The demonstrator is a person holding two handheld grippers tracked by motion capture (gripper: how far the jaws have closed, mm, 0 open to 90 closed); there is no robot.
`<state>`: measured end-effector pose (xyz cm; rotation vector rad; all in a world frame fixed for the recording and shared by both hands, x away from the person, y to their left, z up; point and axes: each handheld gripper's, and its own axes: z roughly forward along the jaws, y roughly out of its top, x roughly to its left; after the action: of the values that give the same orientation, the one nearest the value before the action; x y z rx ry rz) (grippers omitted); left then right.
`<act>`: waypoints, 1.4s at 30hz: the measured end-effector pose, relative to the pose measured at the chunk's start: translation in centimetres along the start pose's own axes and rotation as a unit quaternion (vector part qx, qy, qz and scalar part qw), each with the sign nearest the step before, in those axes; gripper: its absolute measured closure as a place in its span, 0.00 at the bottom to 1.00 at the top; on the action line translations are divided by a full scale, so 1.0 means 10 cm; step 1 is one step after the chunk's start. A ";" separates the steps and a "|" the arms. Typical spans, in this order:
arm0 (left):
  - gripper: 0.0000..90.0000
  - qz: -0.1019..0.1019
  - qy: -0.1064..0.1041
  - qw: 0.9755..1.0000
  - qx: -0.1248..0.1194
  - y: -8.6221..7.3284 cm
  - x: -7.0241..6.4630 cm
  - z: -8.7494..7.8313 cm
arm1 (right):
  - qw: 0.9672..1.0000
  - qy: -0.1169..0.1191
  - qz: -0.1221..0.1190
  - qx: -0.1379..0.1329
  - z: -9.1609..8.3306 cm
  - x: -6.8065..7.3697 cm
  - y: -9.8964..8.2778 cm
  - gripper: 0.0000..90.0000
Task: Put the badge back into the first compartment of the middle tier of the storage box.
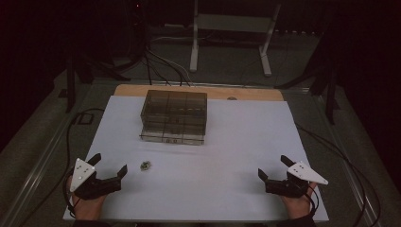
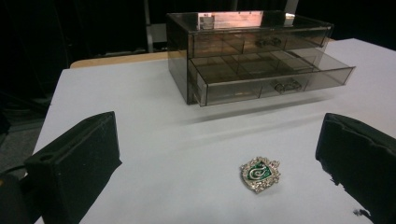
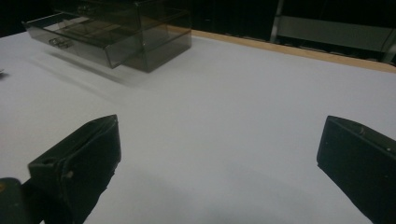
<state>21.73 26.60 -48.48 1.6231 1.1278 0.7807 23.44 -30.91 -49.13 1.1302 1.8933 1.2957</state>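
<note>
Centrally, silver-edged green brooch (image 2: 260, 173) flat on white table (image 2: 154, 140).

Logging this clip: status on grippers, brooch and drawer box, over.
Left gripper open, right gripper open, both empty. Brooch lies loose near the left gripper. Drawer box: lower drawer pulled out. Nothing between.

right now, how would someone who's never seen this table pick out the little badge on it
Start at the smoky clear plastic drawer box at the far middle of the white table, its lower drawer pulled open. Come toward the near left, just ahead of the open left gripper. There lies the small silver crest-shaped badge with a green centre, the one loose item on the white surface.
</note>
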 end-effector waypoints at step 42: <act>0.01 0.040 -0.023 0.999 0.012 0.34 -0.27 0.38 | 1.000 0.002 0.016 -0.014 0.00 -0.04 -0.01 0.00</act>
<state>25.15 22.44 -46.46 1.7069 1.0488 0.7811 23.59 -31.30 -49.16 1.1474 1.8608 1.3390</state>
